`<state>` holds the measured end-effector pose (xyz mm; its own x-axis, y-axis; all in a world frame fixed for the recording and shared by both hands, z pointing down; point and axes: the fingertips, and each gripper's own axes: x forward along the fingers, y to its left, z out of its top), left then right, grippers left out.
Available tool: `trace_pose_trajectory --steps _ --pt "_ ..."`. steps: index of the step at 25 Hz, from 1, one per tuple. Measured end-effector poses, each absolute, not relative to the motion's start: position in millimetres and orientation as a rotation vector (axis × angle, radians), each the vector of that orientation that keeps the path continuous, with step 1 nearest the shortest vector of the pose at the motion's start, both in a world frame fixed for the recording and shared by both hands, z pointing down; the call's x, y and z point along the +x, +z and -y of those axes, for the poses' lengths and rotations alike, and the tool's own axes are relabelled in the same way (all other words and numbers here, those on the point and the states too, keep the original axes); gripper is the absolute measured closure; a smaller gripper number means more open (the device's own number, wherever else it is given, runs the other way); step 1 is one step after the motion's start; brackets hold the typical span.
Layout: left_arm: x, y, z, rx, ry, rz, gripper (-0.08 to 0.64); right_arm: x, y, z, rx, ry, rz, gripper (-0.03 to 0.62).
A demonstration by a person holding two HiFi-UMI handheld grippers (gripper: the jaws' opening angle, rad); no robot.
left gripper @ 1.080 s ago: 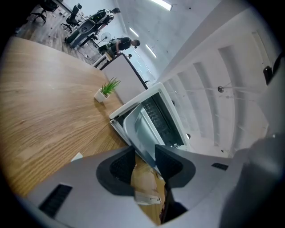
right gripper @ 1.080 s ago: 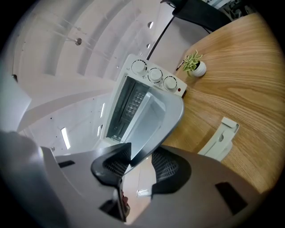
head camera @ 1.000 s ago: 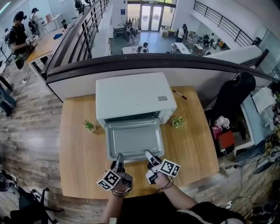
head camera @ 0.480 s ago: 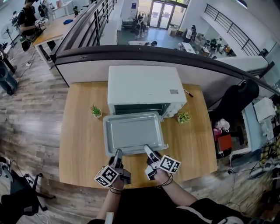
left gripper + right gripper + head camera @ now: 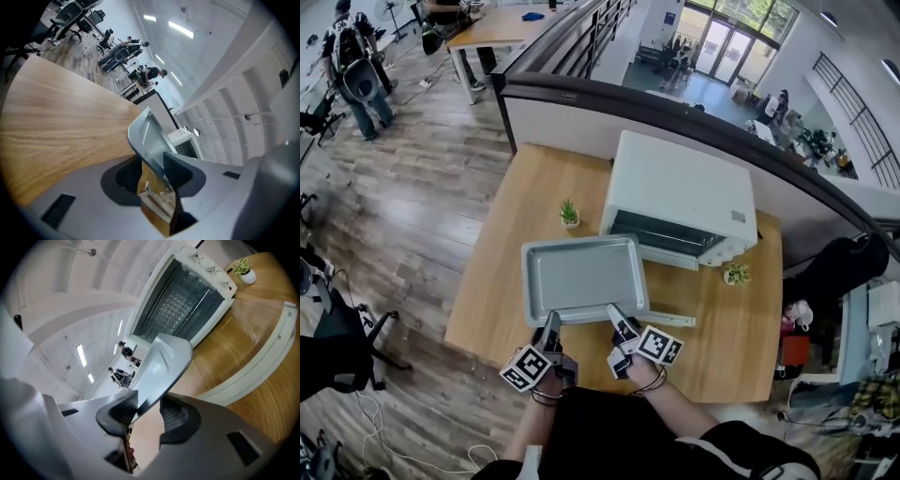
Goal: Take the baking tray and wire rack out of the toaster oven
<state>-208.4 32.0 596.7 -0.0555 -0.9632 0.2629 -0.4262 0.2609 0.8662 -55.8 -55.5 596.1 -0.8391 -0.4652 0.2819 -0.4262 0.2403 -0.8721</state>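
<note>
Both my jaws clamped on near rim of baking tray: left gripper at one corner, right gripper at other. Tray clear of toaster oven, over table, left of open door. Keep tray level (both hands same height), set flat on bare wood, miss plant. Wire rack seemingly inside oven.

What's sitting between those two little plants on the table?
The oven, its front open, stands between the left plant and the right plant. The head view shows this.
</note>
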Motion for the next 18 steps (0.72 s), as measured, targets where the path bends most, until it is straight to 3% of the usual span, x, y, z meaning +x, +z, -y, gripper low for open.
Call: trace_pose_trajectory --steps 18 --pt "-290 637 -149 0.928 -0.922 1.858 0.41 -183 631 -10 -0.498 -1.855 -2.769 0.436"
